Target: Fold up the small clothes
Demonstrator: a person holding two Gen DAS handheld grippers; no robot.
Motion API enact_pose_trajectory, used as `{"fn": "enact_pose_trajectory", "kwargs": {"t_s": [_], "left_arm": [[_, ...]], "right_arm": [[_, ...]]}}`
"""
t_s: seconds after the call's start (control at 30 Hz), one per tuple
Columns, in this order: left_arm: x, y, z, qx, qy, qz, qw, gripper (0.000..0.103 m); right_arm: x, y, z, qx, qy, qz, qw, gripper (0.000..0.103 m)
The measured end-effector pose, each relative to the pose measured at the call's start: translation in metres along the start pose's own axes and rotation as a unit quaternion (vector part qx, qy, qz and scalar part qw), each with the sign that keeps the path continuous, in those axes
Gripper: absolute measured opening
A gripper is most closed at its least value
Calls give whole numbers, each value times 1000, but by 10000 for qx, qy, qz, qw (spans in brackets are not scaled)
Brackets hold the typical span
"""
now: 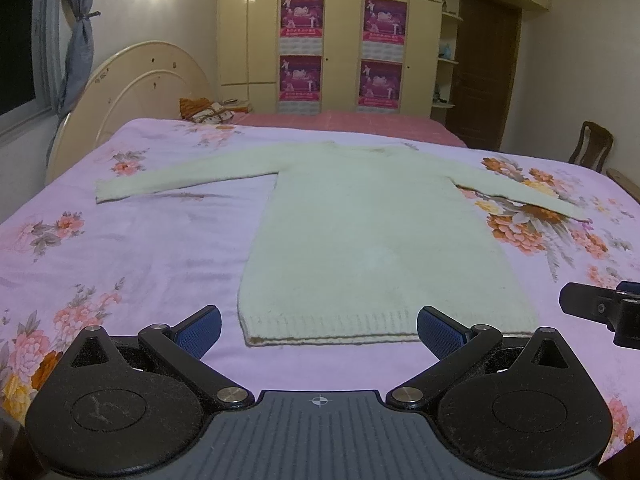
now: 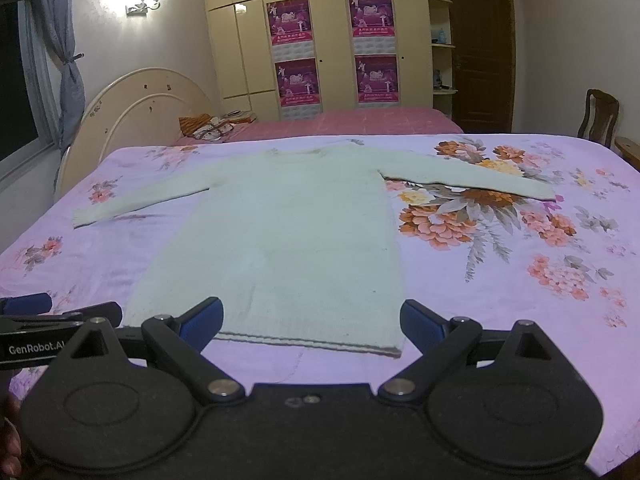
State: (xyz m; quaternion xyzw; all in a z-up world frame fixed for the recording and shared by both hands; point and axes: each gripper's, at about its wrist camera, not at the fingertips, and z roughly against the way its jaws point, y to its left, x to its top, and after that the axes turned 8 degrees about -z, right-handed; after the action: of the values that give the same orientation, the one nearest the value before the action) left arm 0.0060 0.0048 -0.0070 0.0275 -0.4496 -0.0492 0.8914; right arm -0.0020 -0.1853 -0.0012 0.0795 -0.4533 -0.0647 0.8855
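left claw (image 1: 319, 330) wide, empty; right claw (image 2: 311, 322) likewise. both hover just short of the hem. sweater (image 1: 376, 236) lies flat on the bed (image 1: 132, 256), sleeves spread. judged soft, light, stretchy knit; pinch hem corners or a cuff.

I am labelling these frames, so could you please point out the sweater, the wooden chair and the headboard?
sweater (image 1: 372, 240): left wrist view, middle of its body.
wooden chair (image 2: 602, 114): right wrist view, its backrest.
headboard (image 1: 140, 92): left wrist view, its curved cream panel.
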Motion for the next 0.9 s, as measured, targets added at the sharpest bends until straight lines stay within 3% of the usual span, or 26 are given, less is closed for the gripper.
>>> {"fn": "enact_pose_trajectory", "kwargs": {"t_s": [0.9], "left_arm": [[0,1,1,-27,13,-24,10000,103]], "right_arm": [[-2,-3,-3,6,10,-6,10000,95]]}}
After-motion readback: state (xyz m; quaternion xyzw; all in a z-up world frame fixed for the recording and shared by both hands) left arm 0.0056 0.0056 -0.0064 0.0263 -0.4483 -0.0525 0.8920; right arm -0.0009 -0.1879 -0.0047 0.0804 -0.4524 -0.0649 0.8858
